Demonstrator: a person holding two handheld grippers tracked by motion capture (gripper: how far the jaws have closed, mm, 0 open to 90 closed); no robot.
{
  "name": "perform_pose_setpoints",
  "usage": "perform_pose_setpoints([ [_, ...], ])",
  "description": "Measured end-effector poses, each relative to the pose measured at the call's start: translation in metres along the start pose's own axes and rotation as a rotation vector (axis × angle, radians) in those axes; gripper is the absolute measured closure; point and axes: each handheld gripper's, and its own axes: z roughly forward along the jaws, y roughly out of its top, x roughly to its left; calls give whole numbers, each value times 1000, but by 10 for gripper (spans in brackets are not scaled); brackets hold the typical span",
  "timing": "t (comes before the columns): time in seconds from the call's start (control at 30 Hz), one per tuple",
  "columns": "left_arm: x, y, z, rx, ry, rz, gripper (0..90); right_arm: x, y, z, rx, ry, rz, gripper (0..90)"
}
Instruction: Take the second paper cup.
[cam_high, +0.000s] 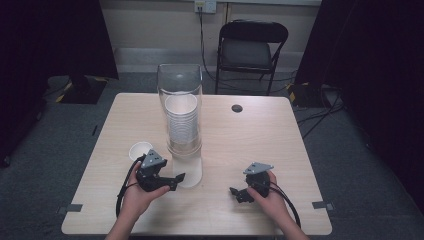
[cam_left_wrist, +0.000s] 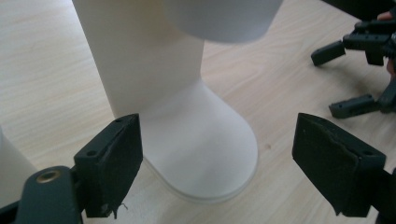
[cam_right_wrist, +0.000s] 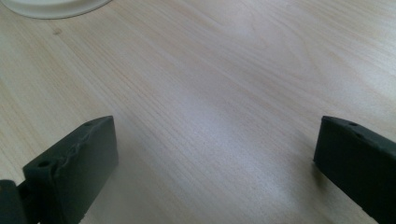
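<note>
On the light wooden table (cam_high: 240, 140) stands a tall clear plastic cup dispenser (cam_high: 181, 90) with a stack of white paper cups (cam_high: 182, 125) inside, on a white rounded base (cam_left_wrist: 205, 149). The left gripper (cam_high: 175, 181) is just beside this base with its black jaws spread wide and holding nothing, and a single white paper cup (cam_high: 140, 150) stands near it on the table. The right gripper (cam_high: 239, 194) hovers low over bare wood, well apart from the dispenser, with its jaws also spread and empty.

A lab-like recording room: black curtains (cam_high: 45, 40), grey carpet (cam_high: 350, 165), a folding chair (cam_high: 252, 50) and one wooden table (cam_high: 250, 135).
</note>
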Motion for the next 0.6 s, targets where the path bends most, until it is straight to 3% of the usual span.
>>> perform_pose_setpoints([
  [0.17,3,12,0,2,5,-13,163,0,0,0,0,0,-1,0],
  [0.4,5,28,1,-57,14,-27,163,0,0,0,1,0,-2,0],
  [0.6,5,32,6,-75,14,-35,177,0,0,0,0,0,-1,0],
])
